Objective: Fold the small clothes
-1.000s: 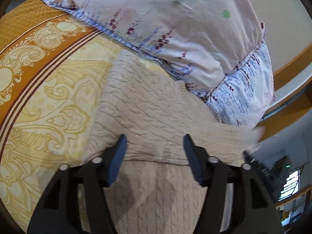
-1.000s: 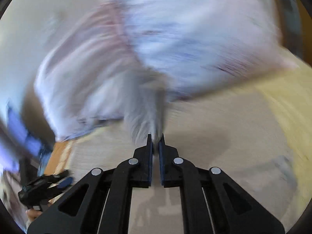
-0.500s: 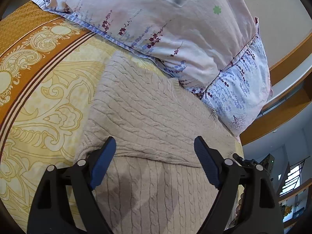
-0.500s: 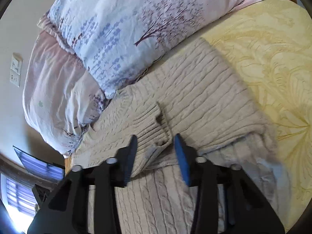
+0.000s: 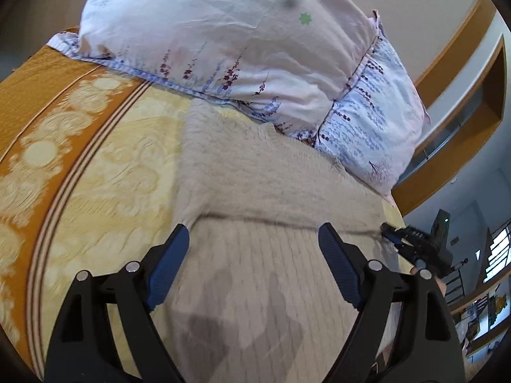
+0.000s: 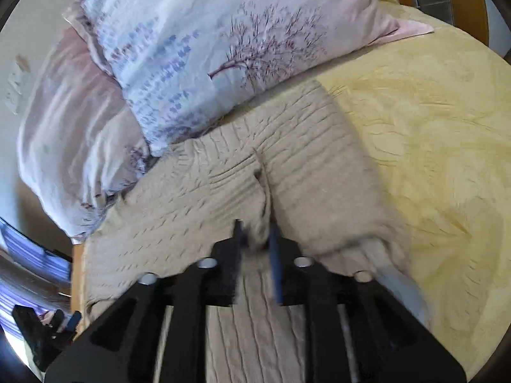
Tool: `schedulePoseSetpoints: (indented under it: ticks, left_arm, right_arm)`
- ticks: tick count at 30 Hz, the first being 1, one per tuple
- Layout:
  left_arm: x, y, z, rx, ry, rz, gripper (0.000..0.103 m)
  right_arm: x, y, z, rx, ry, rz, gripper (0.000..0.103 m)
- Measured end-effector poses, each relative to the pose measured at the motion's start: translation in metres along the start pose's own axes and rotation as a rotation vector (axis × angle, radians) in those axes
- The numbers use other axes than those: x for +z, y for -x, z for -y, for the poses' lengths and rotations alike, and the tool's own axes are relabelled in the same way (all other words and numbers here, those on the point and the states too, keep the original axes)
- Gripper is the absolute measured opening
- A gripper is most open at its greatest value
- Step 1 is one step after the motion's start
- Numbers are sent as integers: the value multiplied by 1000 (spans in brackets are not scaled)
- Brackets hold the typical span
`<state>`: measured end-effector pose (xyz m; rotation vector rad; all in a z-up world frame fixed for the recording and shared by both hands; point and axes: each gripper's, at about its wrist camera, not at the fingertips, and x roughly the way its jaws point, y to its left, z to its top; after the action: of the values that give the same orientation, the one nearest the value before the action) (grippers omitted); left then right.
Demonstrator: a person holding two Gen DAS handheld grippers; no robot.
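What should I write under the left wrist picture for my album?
Open left tongs hover over a folded beige sweater beside flowery pillows.

Beige cable-knit sweater [image 5: 255, 175], spread flat on the yellow patterned bedspread [image 5: 105, 172], top edge tucked against the floral pillows [image 5: 242, 38]. Sleeves folded across the body, forming a crosswise fold line; cuffs meeting near the middle [image 6: 262, 185].

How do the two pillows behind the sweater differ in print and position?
The pink pillow is mostly plain, with small flower sprigs near its edge; the blue-patterned pillow carries a large tree print and blue marks. The pink pillow lies partly on top of the blue-patterned pillow. Both touch the far edge of the beige knit sweater.
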<state>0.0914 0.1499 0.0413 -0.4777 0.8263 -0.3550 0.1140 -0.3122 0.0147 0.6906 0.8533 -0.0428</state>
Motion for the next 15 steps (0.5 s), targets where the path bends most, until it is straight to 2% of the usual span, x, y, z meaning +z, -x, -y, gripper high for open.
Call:
schedulePoseSetpoints:
  ticks: [1,2,5,9,10,15]
  left_arm:
    - [-7,7,-3,-7,1,-6,83]
    - [-15,13,-6,-14,6,-16,83]
    - [-35,23,-17,-38,43,-43,81]
    - [-60,29,-33,-79,132,-78,75]
    - [-65,31,-34,-86,137,-72,72]
    - [-82,39,-28,-133,129,-65,69]
  right_arm:
    - [-4,18,5,5,10,29,64]
    - [-9,32,11,13,21,48,67]
    - [-22,63,32,39,34,31,67]
    - [-39,77,60,55,-13,-36,64]
    - [-44,80,66,64,-24,-48,63]
    - [-67,86,77,120,-36,-91,53]
